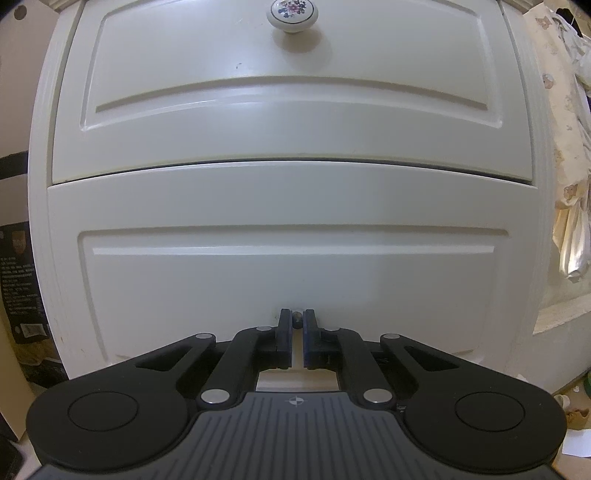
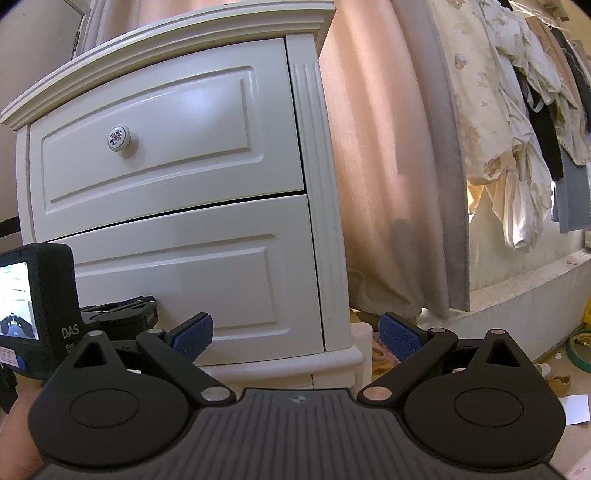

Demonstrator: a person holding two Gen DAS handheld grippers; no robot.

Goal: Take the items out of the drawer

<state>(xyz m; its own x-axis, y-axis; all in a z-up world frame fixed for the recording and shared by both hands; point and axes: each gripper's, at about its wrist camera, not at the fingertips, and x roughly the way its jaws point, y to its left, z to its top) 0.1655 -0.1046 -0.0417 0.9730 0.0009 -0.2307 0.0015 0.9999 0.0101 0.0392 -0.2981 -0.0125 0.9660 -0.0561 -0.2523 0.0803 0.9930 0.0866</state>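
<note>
A white two-drawer nightstand fills the left wrist view. Its upper drawer (image 1: 288,110) has a floral ceramic knob (image 1: 292,14). On the lower drawer (image 1: 291,266) only a small dark metal stub (image 1: 297,318) shows where a knob would sit; my left gripper (image 1: 297,325) is shut on that stub, fingertips against the drawer front. Both drawers look shut; nothing inside them shows. In the right wrist view my right gripper (image 2: 295,334) is open and empty, near the nightstand's lower right corner (image 2: 340,347). The left gripper (image 2: 122,314) shows there against the lower drawer (image 2: 207,280).
A pinkish curtain (image 2: 388,184) hangs right of the nightstand, with clothes (image 2: 517,110) on a rack further right. Tape rolls (image 2: 580,350) and paper (image 2: 576,408) lie on the floor. A dark box (image 1: 22,295) stands left of the nightstand.
</note>
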